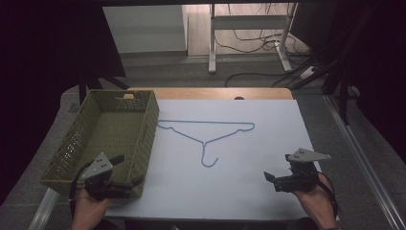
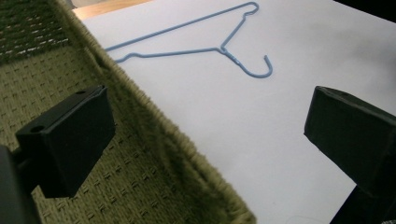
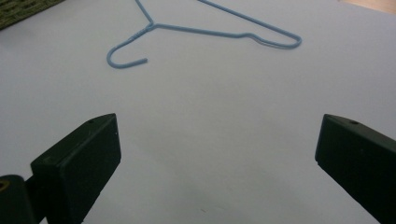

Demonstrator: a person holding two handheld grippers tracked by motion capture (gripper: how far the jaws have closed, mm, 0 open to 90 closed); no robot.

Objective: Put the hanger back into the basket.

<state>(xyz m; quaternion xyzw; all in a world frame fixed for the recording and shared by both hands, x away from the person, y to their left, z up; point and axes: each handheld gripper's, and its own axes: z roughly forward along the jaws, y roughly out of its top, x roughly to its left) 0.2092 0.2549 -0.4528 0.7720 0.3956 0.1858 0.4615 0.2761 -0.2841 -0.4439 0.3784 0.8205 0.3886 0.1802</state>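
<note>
A thin blue wire hanger [image 1: 206, 134] lies flat in the middle of the white table surface [image 1: 230, 182], hook toward me. It also shows in the left gripper view as the hanger [image 2: 196, 44] and in the right gripper view as the hanger [image 3: 205, 30]. My left gripper [image 1: 128, 169] is open at the near left, its jaws straddling the near right wall of an olive woven basket [image 1: 143, 139]. My right gripper [image 1: 278, 167] is open at the near right, above bare table, well short of the hanger. Both jaws are wide apart with nothing between them.
The basket [image 2: 140, 154] is empty and takes up the left side of the table. A wooden strip [image 1: 210, 93] borders the far edge. Beyond the table are a desk frame [image 1: 249, 33] and floor cables [image 1: 258, 76].
</note>
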